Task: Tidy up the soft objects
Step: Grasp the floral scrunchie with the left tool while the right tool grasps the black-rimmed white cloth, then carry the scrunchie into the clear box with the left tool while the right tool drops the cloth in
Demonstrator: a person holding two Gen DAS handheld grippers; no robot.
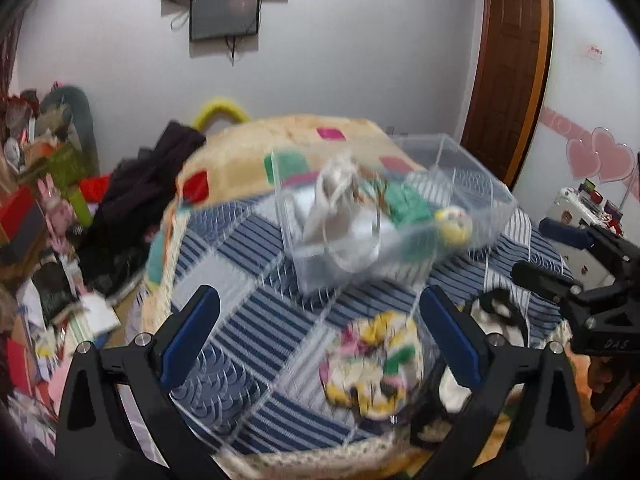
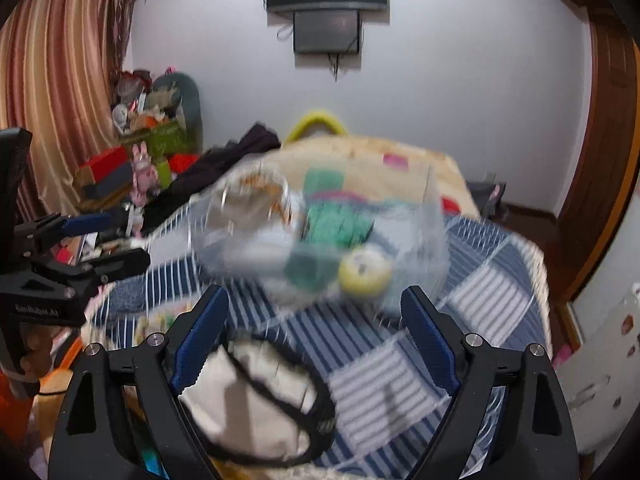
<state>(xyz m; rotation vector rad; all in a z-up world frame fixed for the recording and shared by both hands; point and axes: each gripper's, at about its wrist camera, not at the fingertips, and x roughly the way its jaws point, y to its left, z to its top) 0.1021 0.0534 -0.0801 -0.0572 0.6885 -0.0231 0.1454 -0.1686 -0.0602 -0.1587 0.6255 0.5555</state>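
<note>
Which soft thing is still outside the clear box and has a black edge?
The white cloth with the black edge. The other loose one, the yellow-and-pink patterned cloth, has no black edge.

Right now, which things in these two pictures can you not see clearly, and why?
- Contents of the clear plastic box: motion blur smears them in both wrist views; only green fabric and a round yellow toy are told apart.
- Multicoloured cloth, left view: blurred, its kind unclear.
- White pouch with black trim, right view: the right tongs cover its left part.

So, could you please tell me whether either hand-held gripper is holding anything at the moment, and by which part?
Nothing is held: the left hand-held gripper and the right hand-held gripper are both open and empty.
</note>
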